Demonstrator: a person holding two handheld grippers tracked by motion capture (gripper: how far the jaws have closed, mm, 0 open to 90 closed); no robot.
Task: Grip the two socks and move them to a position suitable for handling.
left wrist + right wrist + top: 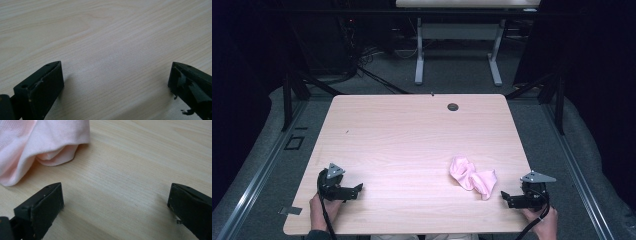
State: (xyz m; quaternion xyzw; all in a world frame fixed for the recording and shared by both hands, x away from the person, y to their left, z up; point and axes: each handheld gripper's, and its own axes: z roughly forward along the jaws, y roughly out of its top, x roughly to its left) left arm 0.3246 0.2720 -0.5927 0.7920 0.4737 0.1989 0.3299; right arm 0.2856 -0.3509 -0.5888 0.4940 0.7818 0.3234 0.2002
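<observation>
Item: crumpled pink cloth point(472, 176), just ahead-left of our right gripper point(507, 198); both it and left gripper point(357, 189) spread, empty; we'd pinch one raised fold

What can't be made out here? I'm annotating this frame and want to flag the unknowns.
- Pink cloth: it lies crumpled, so folds hide its shape and what kind of item it is; the right gripper view cuts it off at the top and left edges.
- Dark round thing near the table's far edge: too small in the high view to identify.
- Left claw and right claw: small and dark in the high view.
</observation>
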